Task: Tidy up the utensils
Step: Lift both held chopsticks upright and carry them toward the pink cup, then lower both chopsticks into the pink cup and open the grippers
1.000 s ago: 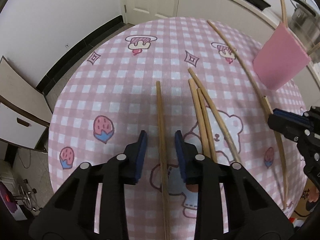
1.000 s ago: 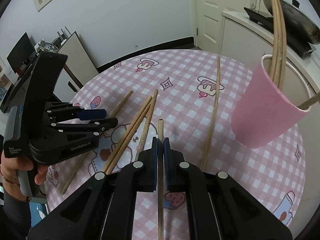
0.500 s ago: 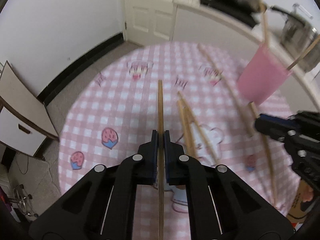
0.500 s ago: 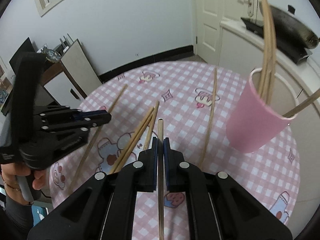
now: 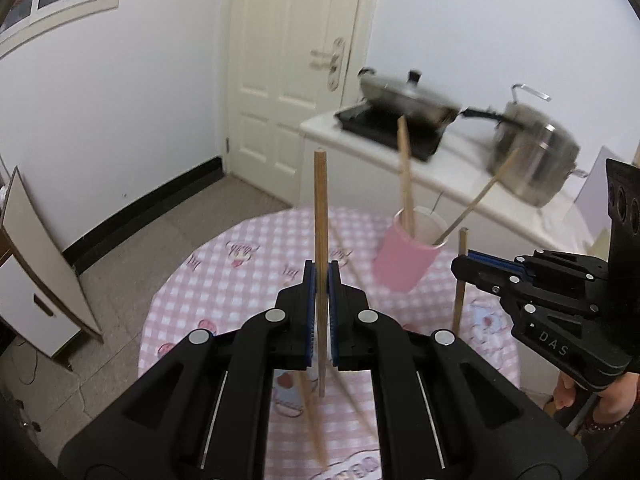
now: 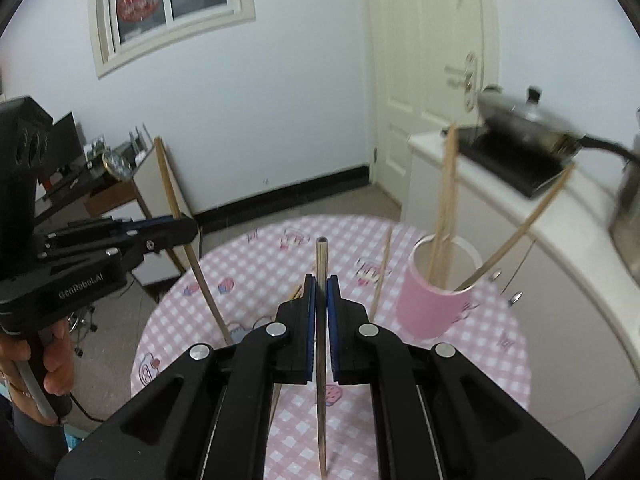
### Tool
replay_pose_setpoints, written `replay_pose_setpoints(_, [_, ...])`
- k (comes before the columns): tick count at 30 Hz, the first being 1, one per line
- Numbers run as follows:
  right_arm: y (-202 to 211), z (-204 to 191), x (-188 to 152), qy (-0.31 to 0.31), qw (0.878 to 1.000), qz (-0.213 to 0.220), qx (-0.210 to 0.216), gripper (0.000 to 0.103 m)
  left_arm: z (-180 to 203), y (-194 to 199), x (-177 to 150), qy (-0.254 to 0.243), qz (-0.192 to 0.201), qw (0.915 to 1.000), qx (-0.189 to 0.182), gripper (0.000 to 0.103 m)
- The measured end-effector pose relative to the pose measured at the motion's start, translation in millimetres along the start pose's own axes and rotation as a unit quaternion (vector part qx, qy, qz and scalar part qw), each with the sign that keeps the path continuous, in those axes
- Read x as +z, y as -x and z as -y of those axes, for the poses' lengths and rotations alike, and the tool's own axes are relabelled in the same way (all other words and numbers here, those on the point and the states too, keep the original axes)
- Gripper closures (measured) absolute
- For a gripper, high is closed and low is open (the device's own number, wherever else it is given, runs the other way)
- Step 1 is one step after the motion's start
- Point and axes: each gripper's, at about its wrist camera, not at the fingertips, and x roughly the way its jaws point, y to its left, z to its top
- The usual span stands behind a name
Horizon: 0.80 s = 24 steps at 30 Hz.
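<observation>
You are holding both grippers raised above the desk (image 5: pixel 192 280), angled downward. Your left gripper (image 5: pixel 321 276), open a second ago, is now clamping one chopstick (image 5: pixel 320 208); your right gripper (image 6: pixel 320 284) is still clamping another chopstick (image 6: pixel 321 256). The pink cup (image 6: pixel 432 304) is standing far right.

Even indoor light, fisheye-bent edges, and the pots (image 5: pixel 532 160) perhaps motion-blurred.

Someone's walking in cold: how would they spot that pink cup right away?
Find the round table with the pink checked cloth. On its side nearest the white counter stands the pink cup. It is the only upright container on the table, with several chopsticks sticking out of it; other chopsticks lie flat or are held in the grippers.
</observation>
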Motion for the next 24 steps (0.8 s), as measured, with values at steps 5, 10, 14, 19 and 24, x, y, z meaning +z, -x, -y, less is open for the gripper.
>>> replay_pose_setpoints(5, [35, 11, 8, -0.001, 0.999, 0.046, -0.017, 0.099, 28, 17, 13, -0.004, 0.035, 0.9992, -0.019, 0.097])
replay_pose_setpoints(10, [65, 24, 17, -0.001, 0.994, 0.099, -0.048, 0.099, 48, 16, 26, 0.0, 0.046, 0.9982, -0.037, 0.097])
replay_pose_setpoints(14, [75, 33, 27, -0.002, 0.99, 0.127, -0.063, 0.099, 65, 10, 42, 0.007, 0.06, 0.9969, -0.051, 0.097])
replay_pose_setpoints(19, [77, 47, 42, -0.011, 0.983, 0.164, -0.076, 0.099, 80, 2, 62, 0.02, 0.087, 0.9942, -0.06, 0.097])
replay_pose_setpoints(24, [71, 65, 53, -0.027, 0.977, 0.197, -0.081, 0.099, 83, -7, 79, 0.04, 0.119, 0.9902, -0.062, 0.097])
